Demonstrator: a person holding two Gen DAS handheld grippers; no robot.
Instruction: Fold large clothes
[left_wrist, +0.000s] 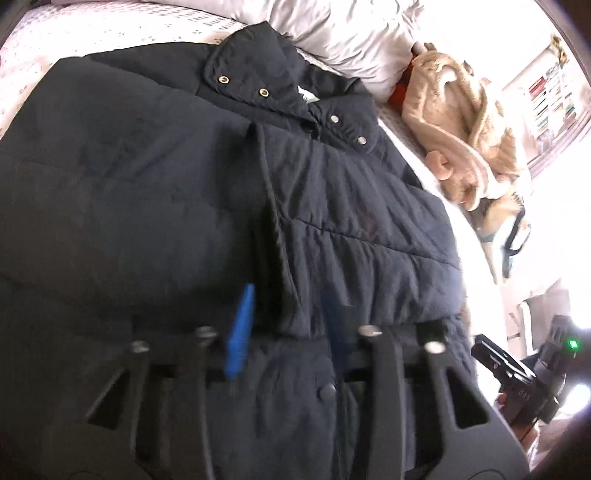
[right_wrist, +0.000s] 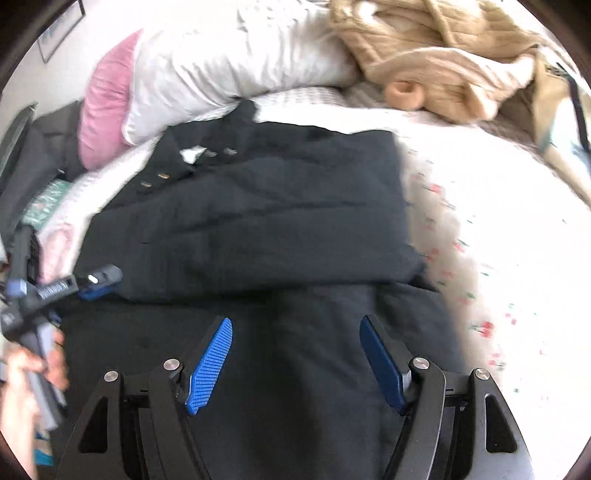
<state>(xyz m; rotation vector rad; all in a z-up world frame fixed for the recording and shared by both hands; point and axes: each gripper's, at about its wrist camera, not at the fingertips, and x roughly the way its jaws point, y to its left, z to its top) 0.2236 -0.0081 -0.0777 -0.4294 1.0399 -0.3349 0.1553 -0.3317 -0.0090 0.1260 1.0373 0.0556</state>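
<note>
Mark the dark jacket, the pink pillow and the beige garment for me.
dark jacket (right_wrist: 258, 214): right wrist view, folded upper body panel.
pink pillow (right_wrist: 105, 103): right wrist view, middle of its face.
beige garment (left_wrist: 458, 133): left wrist view, centre of the crumpled heap.

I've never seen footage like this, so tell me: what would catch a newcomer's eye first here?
A dark navy puffer jacket sprawls across the middle of the bed, its snap-buttoned collar toward the white pillow. A cream fleece garment is heaped beyond it. Bright blue pads of the right hand-held gripper stand apart just above the jacket's lower part.
</note>
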